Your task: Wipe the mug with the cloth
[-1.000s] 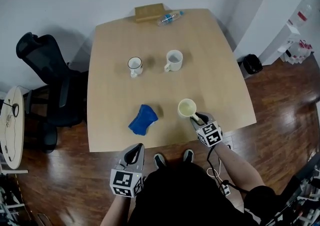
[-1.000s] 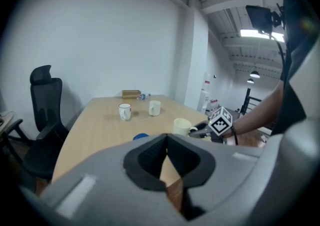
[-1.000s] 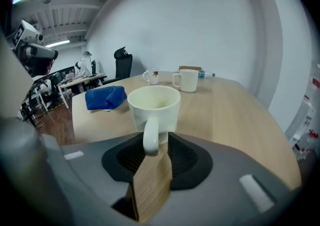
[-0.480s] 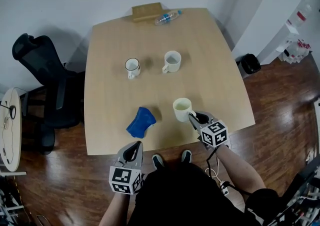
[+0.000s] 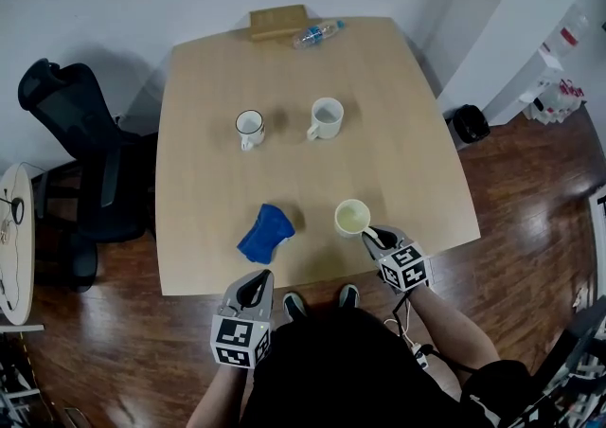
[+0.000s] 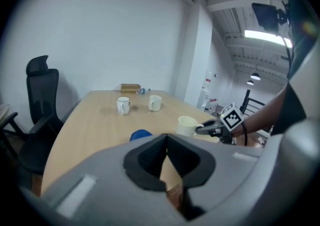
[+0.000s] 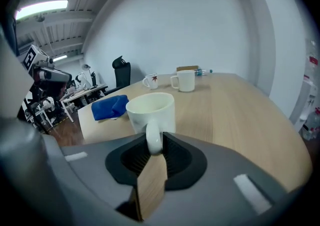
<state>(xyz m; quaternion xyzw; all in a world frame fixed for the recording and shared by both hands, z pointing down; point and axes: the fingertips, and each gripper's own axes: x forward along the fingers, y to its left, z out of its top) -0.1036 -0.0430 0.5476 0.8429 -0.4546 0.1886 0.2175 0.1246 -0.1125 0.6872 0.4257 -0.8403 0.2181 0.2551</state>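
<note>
Hidden or unclear: the blue folded cloth [image 6: 141, 134] is half covered by the left gripper's own body in the left gripper view. Whether the cream ceramic mug's base touches the table cannot be told.
Cut off: the black office chair [image 5: 76, 161] is partly behind the table's left edge.
Cream ceramic mug [image 5: 351, 218]: near the front right edge of the pale wooden table [image 5: 398, 133], handle towards the person. The inside is pale and looks empty.
Right gripper [image 5: 371, 235]: the jaws have just been closing and now pinch the mug's handle, which stands upright between the pads in the right gripper view [image 7: 154, 145].
Left gripper [image 5: 254, 286]: the jaws are pressed together with nothing between them. It is held off the table's front edge, above the floor.
Blue folded cloth [image 5: 265, 232]: lying on the table left of the cream ceramic mug, apart from it and from both grippers.
White mug with dark rim [image 5: 250, 126]: mid-table; contents cannot be told.
Plain white mug [image 5: 327, 117]: right of it; contents cannot be told.
Far edge: a flat wooden block [image 5: 280, 23], with a clear plastic bottle [image 5: 314, 34] lying just beside it.
</note>
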